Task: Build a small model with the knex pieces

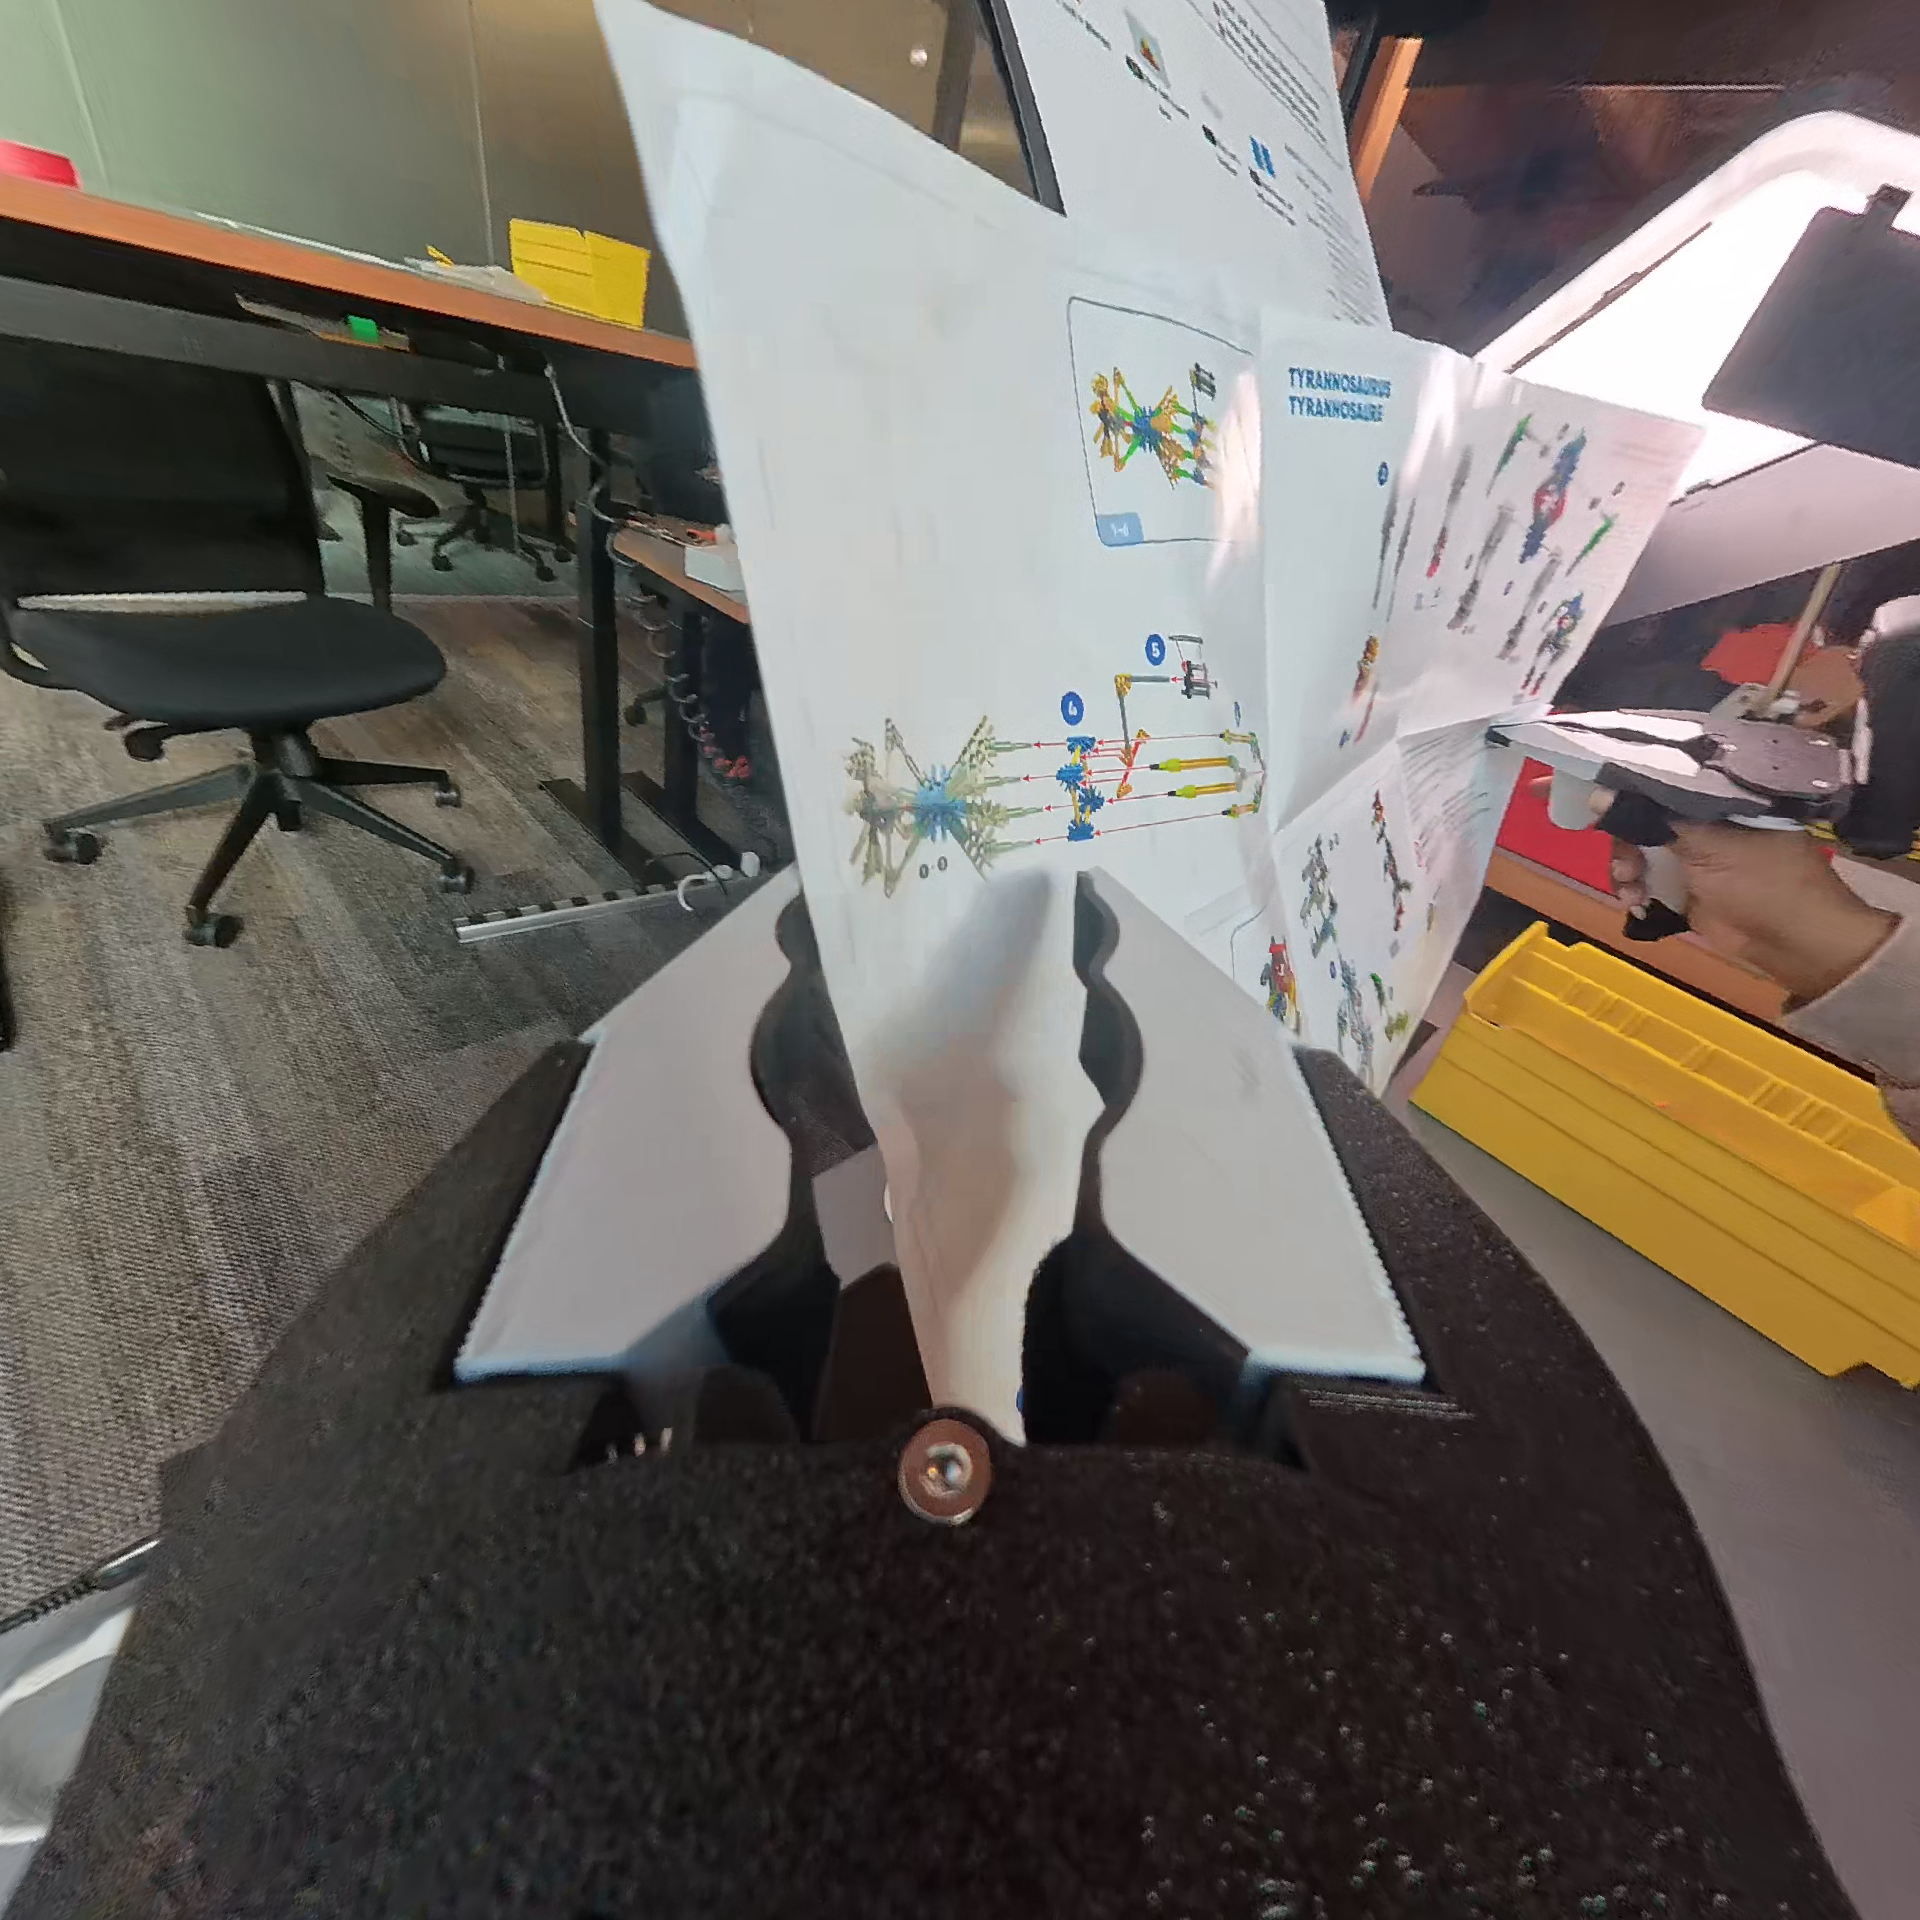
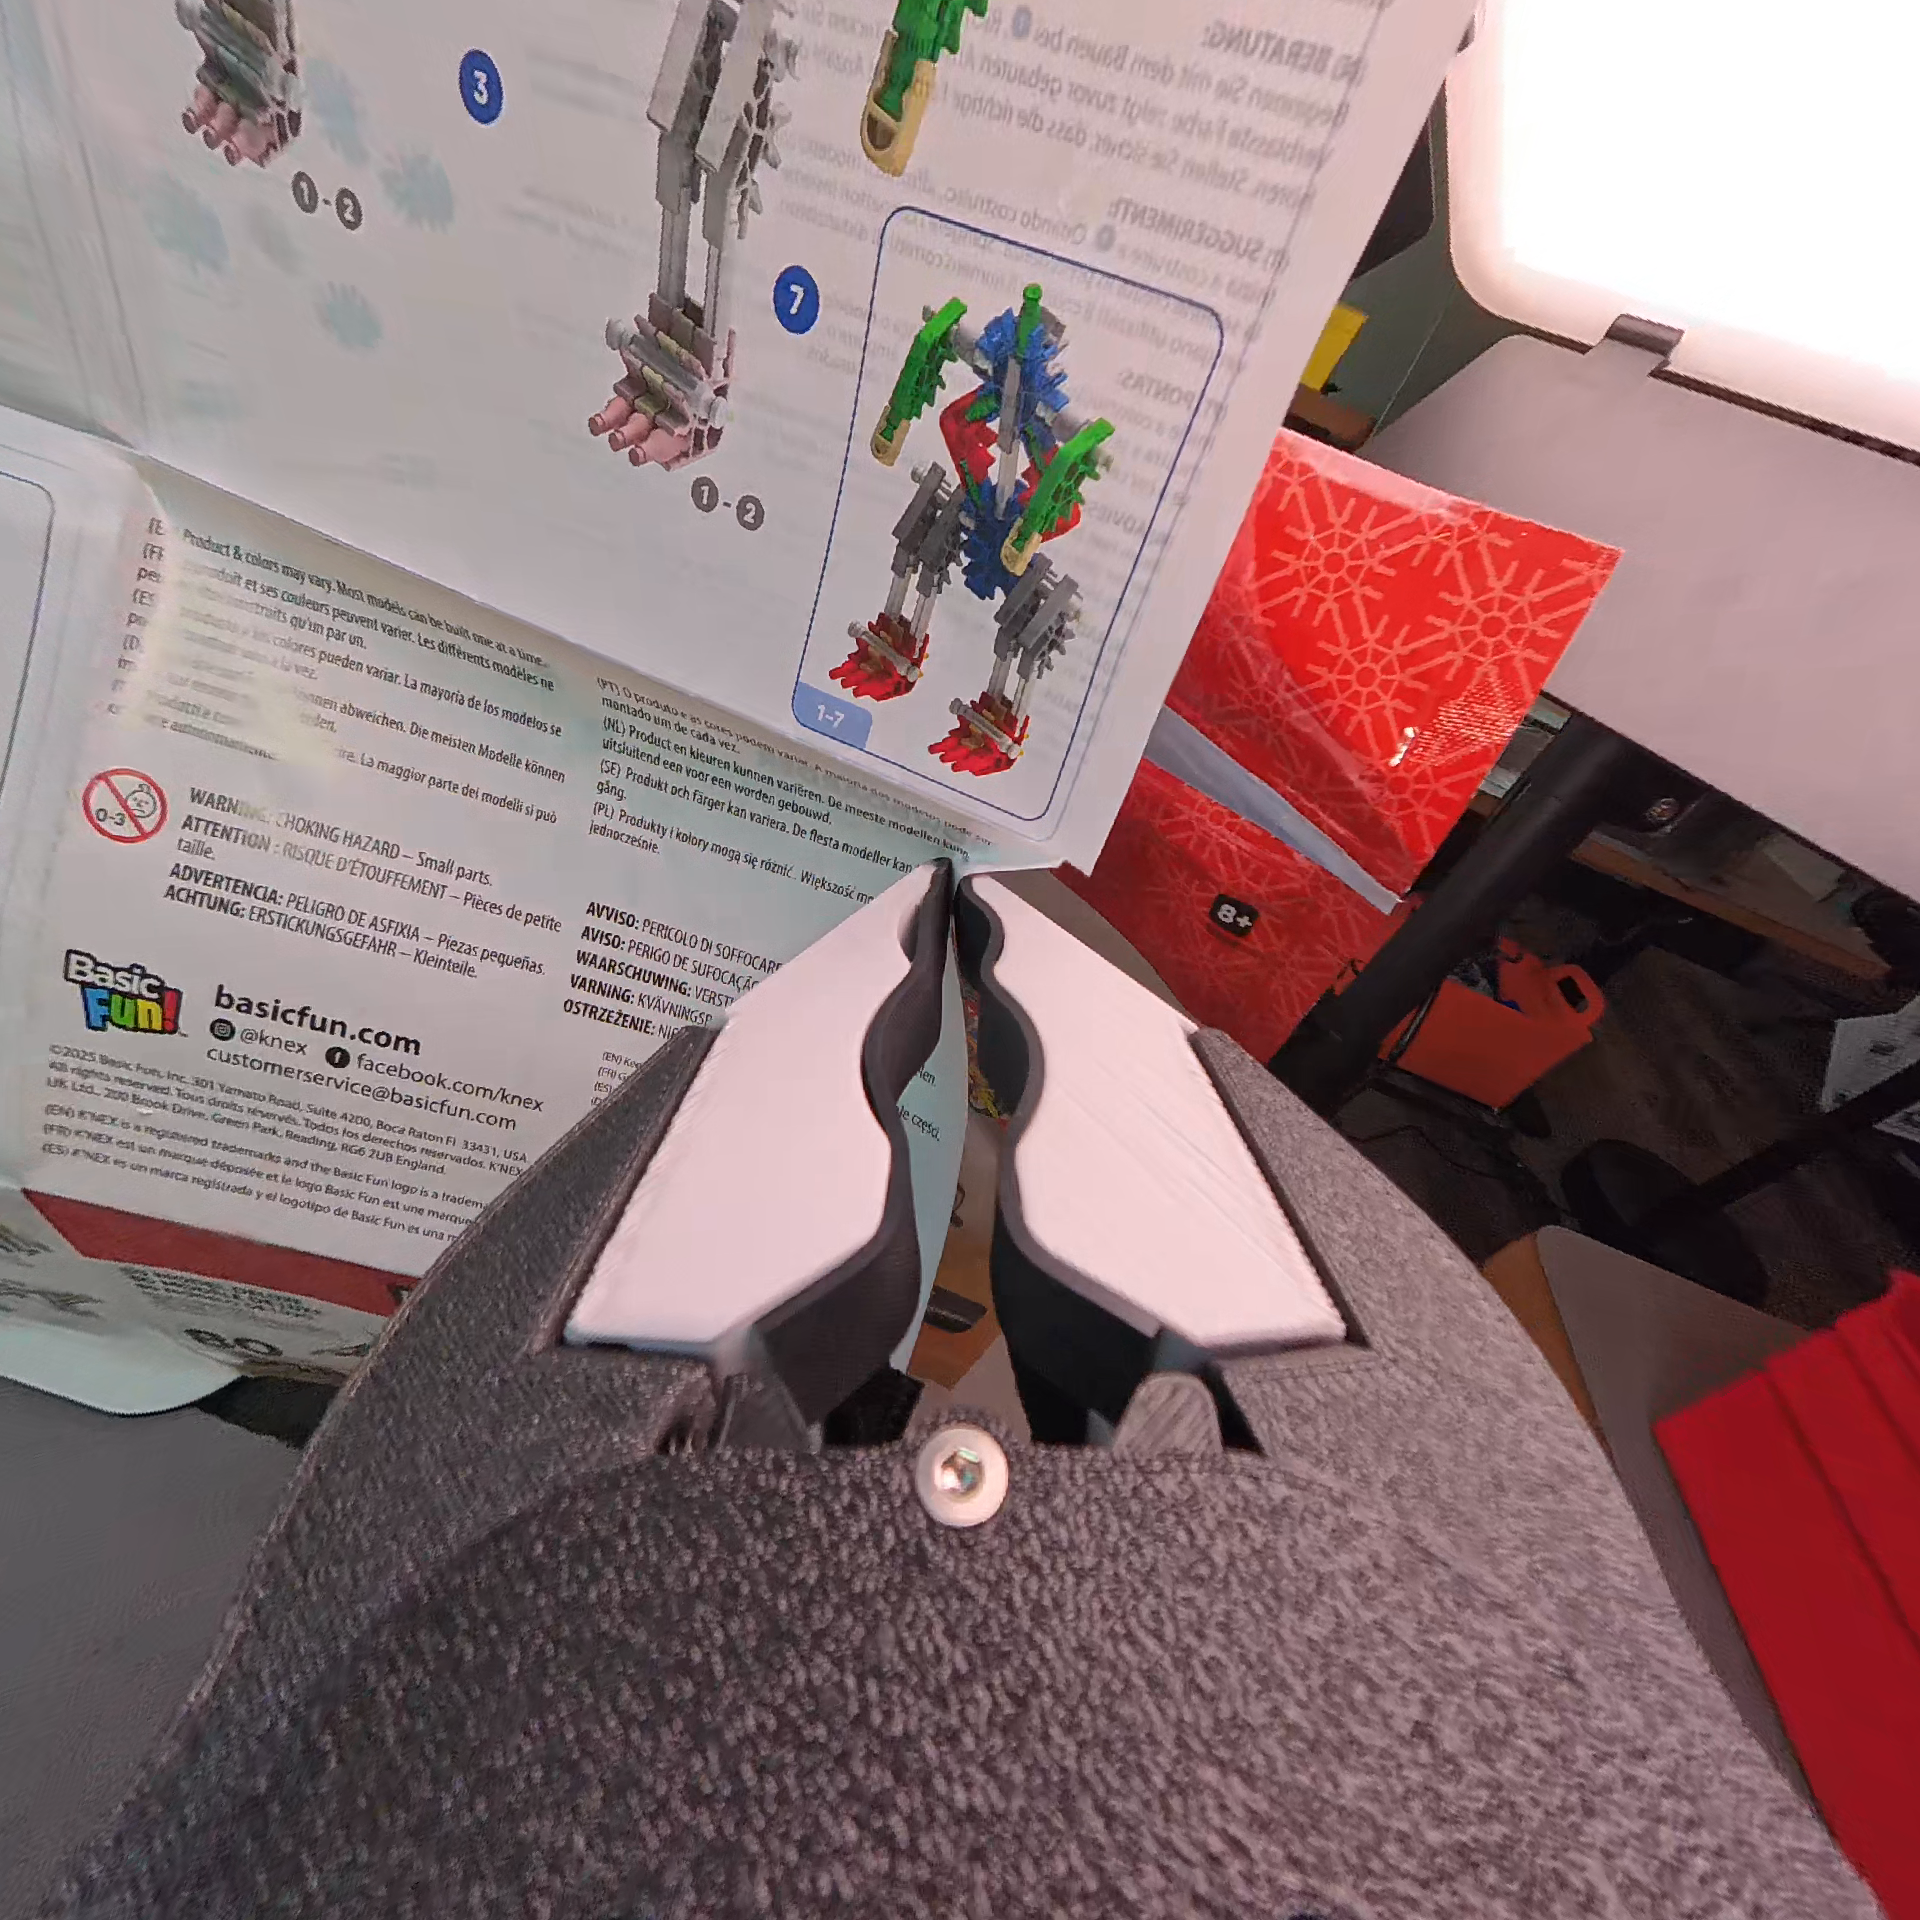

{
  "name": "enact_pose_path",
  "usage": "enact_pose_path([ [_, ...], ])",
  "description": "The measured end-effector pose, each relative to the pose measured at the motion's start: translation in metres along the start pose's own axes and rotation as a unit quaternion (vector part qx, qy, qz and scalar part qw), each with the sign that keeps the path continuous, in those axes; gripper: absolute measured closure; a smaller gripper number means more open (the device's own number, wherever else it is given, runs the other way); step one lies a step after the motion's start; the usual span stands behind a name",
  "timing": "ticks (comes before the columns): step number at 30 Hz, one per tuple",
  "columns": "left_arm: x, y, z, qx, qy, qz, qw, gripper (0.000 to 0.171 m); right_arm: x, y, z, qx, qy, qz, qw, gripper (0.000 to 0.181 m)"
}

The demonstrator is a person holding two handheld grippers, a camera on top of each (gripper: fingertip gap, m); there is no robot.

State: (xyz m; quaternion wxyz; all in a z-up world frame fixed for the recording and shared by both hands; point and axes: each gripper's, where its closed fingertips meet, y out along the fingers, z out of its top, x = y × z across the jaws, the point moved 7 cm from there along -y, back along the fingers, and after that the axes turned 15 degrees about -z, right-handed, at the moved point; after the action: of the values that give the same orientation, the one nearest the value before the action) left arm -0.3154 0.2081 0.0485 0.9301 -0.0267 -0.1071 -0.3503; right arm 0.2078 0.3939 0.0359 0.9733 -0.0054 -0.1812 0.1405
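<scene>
A large folded white instruction sheet [image 1: 935, 582] with coloured building-toy diagrams hangs in the air between both grippers. My left gripper [image 1: 1070, 894] is shut on one corner of it; the paper runs down between the white fingers [image 1: 665, 1174]. My right gripper [image 2: 951, 878] is shut on the sheet [image 2: 520, 644] at a fold on its edge, pinched at the fingertips. The right gripper also shows in the left wrist view [image 1: 1662, 769], held by a hand [image 1: 1756, 914] at the sheet's far side.
A yellow compartment tray [image 1: 1683, 1122] lies on a grey table [image 1: 1766, 1558] at the right. A red patterned box [image 2: 1351, 665] stands behind the sheet. A black office chair [image 1: 239, 675] and wooden-topped desks [image 1: 312, 270] stand on the carpet at left. A bright lamp panel [image 2: 1714, 166] is overhead. The grippers' ends are close to 50 centimetres from one another.
</scene>
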Motion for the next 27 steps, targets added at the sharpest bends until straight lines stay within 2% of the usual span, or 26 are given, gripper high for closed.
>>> enact_pose_path([
  [3,0.007,-0.004,-0.021,-0.029,-0.050,-0.071,0.996,0.102,-0.001,0.000,0.001,-0.005,0.008,0.000,1.000,0.181],
  [7,0.025,-0.010,-0.060,-0.090,-0.111,-0.158,0.977,0.097,-0.001,0.000,0.001,-0.014,0.023,-0.002,1.000,0.181],
  [8,0.030,-0.010,-0.073,-0.116,-0.114,-0.167,0.972,0.102,-0.002,0.000,0.000,-0.015,0.027,-0.001,1.000,0.181],
  [11,0.042,-0.008,-0.105,-0.182,-0.101,-0.173,0.963,0.141,-0.004,-0.001,0.000,-0.016,0.032,0.001,0.999,0.181],
  [13,0.050,-0.006,-0.112,-0.190,-0.089,-0.177,0.962,0.171,-0.006,-0.004,0.001,-0.013,0.032,0.002,0.999,0.181],
  [16,0.057,-0.009,-0.104,-0.176,-0.068,-0.173,0.967,0.171,-0.006,-0.013,0.002,-0.006,0.028,0.004,1.000,0.181],
  [19,0.066,-0.016,-0.083,-0.157,-0.042,-0.164,0.973,0.171,-0.004,-0.031,0.002,0.004,0.015,0.007,1.000,0.181],
  [27,0.122,-0.046,-0.001,-0.094,0.065,-0.133,0.985,0.171,0.008,-0.113,0.019,0.063,0.008,0.018,0.998,0.181],
])
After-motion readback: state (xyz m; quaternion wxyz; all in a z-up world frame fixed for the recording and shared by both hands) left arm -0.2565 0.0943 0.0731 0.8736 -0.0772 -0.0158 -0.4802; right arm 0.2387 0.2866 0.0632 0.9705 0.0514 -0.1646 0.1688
